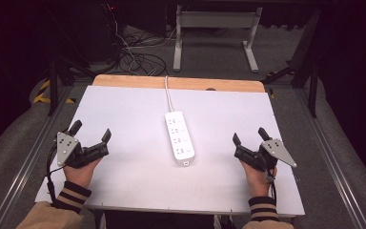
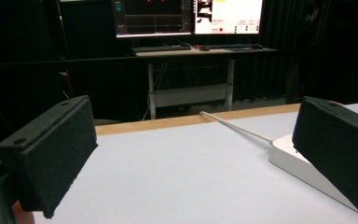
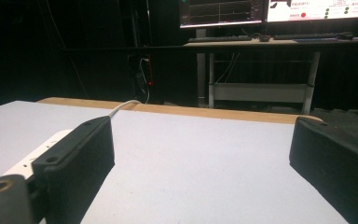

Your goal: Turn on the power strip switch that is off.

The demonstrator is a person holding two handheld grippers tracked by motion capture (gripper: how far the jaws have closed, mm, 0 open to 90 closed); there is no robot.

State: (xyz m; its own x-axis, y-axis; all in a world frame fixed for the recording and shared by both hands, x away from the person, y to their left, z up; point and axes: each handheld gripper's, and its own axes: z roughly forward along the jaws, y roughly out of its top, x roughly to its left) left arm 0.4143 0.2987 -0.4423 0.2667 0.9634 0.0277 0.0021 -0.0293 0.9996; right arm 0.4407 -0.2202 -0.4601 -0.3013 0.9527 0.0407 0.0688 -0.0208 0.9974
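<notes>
A white power strip (image 1: pixel 179 137) lies lengthwise in the middle of the white table (image 1: pixel 124 114), its cable (image 1: pixel 168 93) running off the far edge. My left gripper (image 1: pixel 91 132) rests near the table's left side, open, nothing between its jaws. My right gripper (image 1: pixel 250 136) rests near the right side, also open and empty. In the left gripper view the power strip (image 2: pixel 291 156) shows at the right beyond my wide-apart jaws, partly behind the right one. In the right gripper view the power strip (image 3: pixel 42 151) sits at the left behind the left jaw.
A wooden strip (image 1: pixel 181 83) runs along the table's far edge. Beyond it stand a white desk frame (image 1: pixel 214 33) and a tangle of cables (image 1: pixel 138 57) on the floor. Monitors (image 2: pixel 186 16) glow on a desk farther back.
</notes>
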